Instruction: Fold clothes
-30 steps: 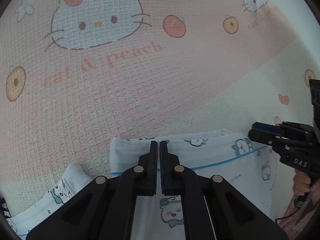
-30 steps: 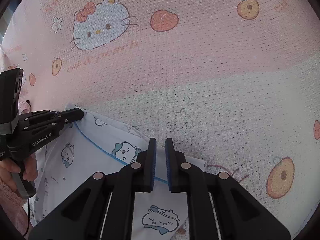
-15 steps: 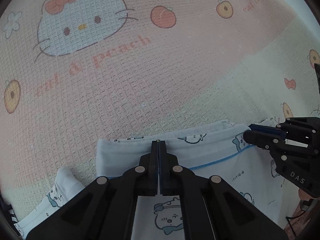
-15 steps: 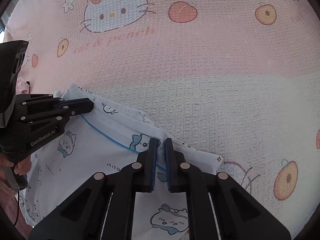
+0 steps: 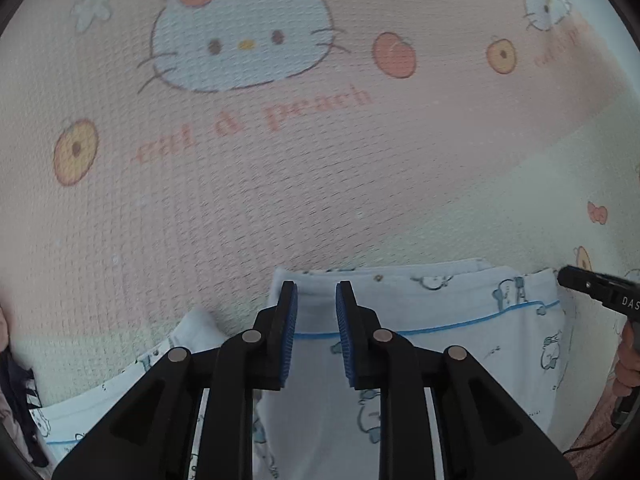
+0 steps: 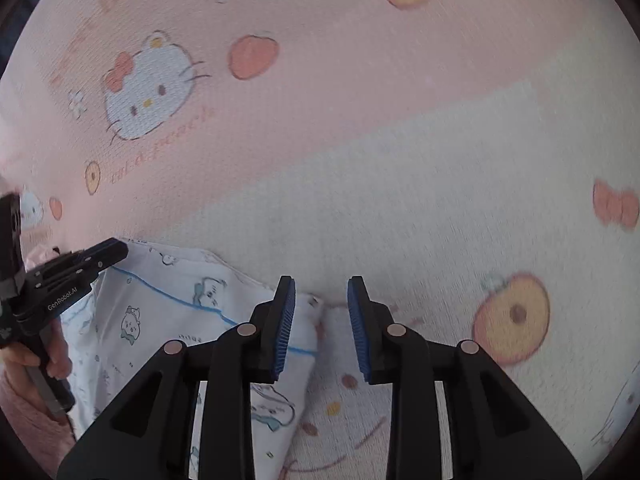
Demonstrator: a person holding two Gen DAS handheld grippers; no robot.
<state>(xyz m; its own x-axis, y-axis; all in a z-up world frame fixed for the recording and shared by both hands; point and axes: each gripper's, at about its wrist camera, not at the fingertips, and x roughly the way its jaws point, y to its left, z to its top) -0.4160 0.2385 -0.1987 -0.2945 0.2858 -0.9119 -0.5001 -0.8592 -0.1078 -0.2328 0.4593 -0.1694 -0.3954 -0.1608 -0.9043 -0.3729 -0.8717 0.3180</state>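
Grippers point steeply down, jaws opening: left gripper (image 5: pixel 316 292) over the folded garment (image 5: pixel 420 320), right gripper (image 6: pixel 321 288) at its corner, pads apart, gripping nothing. Garment (white, blue-piped) lies on a pink cat-print blanket (image 5: pixel 240 184). Half a second ago both were pinched on its edge.

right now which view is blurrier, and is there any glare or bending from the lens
Right wrist view: the patterned blanket is smeared, worst at the orange print on the right; the right gripper, jaws opening, stays crisp. Left wrist view: sharper, the blanket's lettering is readable, with slight softness over the white garment. Both views: even soft light, no glare, strong fisheye bending and dark corners.
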